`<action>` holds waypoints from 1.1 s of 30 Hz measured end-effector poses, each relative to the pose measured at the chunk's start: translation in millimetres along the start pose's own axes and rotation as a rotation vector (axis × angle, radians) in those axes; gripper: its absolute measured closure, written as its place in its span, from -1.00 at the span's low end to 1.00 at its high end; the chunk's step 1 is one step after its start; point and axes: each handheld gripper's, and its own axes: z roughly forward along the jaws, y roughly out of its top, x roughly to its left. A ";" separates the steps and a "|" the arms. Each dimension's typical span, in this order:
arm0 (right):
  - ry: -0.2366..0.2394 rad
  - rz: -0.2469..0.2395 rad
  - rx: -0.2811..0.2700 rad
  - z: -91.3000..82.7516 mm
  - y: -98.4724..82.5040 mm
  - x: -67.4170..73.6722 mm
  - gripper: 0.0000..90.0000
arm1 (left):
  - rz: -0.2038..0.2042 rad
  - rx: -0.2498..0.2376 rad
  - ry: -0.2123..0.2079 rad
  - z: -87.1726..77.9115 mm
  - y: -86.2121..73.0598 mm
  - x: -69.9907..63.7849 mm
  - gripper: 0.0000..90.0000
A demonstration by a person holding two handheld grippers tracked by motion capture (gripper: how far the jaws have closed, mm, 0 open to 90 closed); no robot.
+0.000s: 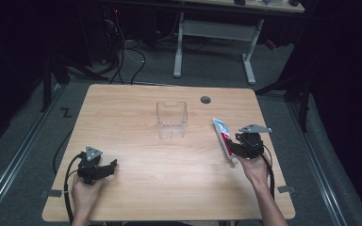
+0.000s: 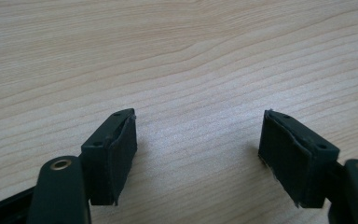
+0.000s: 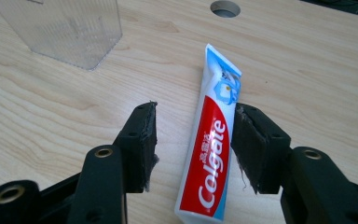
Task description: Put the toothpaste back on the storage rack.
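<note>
**Toothpaste tube between the right jaws**

Here I have the right gripper (image 3: pixel 193 144) over the Colgate toothpaste tube (image 3: pixel 209 154), which lies flat on the wooden counter (image 1: pixel 169 160) near its right edge. My jaws stand partly open around it: the tube sits against the right pad, with a clear gap to the left pad. A clear plastic container (image 1: pixel 172 117) stands mid-counter, well apart. My left gripper (image 2: pixel 198 154) rests low with jaws wide open, nothing between them.
</note>
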 end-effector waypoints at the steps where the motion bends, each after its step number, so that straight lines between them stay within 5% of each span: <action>1: -0.003 -0.003 0.001 0.6 2.1 0.1 0.12 | 0.000 0.000 0.000 0.0 0.0 0.0 -0.38; 8: -0.033 -0.017 0.019 6.3 17.4 -1.2 0.11 | 0.000 0.000 0.000 0.0 0.0 0.0 -0.38; 19: -0.006 -0.007 0.010 18.9 37.7 -6.7 0.09 | 0.001 0.000 0.000 0.0 0.0 0.0 -0.38; 33: -0.037 0.003 0.145 54.4 60.8 -11.0 -0.08 | 0.001 0.001 -0.002 -0.1 0.0 -0.1 -0.38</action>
